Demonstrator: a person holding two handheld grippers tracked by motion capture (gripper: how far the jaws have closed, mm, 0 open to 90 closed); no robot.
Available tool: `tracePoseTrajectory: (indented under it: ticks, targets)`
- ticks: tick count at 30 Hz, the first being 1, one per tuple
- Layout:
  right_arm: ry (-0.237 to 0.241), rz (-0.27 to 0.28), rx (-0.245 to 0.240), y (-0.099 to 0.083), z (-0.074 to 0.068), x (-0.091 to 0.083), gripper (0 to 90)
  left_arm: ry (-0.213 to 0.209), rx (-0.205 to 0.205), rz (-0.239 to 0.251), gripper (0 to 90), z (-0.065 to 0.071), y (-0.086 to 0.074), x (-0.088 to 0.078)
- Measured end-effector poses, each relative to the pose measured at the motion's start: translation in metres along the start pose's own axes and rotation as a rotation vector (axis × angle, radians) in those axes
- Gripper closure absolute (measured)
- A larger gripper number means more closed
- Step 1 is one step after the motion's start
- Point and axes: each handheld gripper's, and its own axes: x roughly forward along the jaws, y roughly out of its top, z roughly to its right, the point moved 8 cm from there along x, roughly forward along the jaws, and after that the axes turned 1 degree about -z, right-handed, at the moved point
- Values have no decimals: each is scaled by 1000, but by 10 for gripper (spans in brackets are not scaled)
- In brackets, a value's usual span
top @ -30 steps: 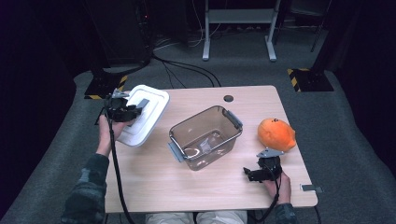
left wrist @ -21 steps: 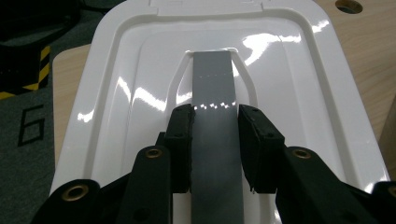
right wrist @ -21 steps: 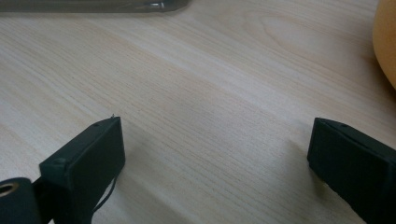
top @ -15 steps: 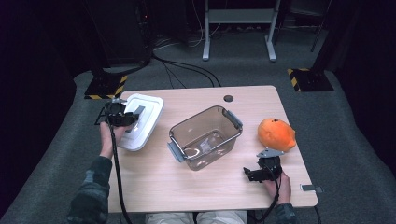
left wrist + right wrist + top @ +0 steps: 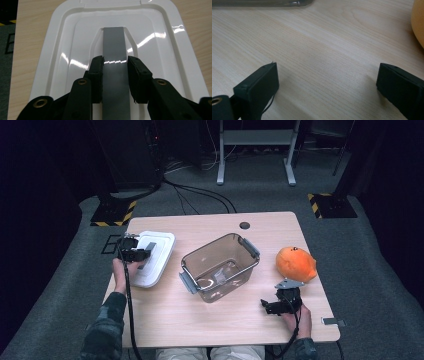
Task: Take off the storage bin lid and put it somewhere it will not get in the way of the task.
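Dark carpet and cables ringed the pale wooden table (image 5: 220, 320), where a clear box (image 5: 220, 267) stood open in the middle. Against the frames a second before, the left gripper (image 5: 145, 254) had come down with the white lid (image 5: 155, 262) — the lid had hung tilted over the table's left edge and now lay flat there, well apart from the box. Its jaws were pinched on the lid's grey handle (image 5: 113, 65), one pad on each side of the strip, so I judged the lid set down but not yet let go. The right gripper (image 5: 270, 306) had not moved; it rested near the front right with jaws spread wide over bare wood (image 5: 324, 62), holding nothing, an orange toy (image 5: 296, 262) just beyond it. Whether the lid bore its full weight on the table I could not tell — the toy was cut off at the right gripper view's edge, and what glinted in the box's bottom was unclear.
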Motion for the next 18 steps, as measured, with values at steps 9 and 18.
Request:
tracePoseTrajectory:
  ticks: [9,18]
  targets:
    - [-1,-1,1,0,0,0,37,26,-48,-50,664,-6,-21,18]
    - [-1,0,1,0,0,0,37,59,-63,-73,663,-8,-35,31]
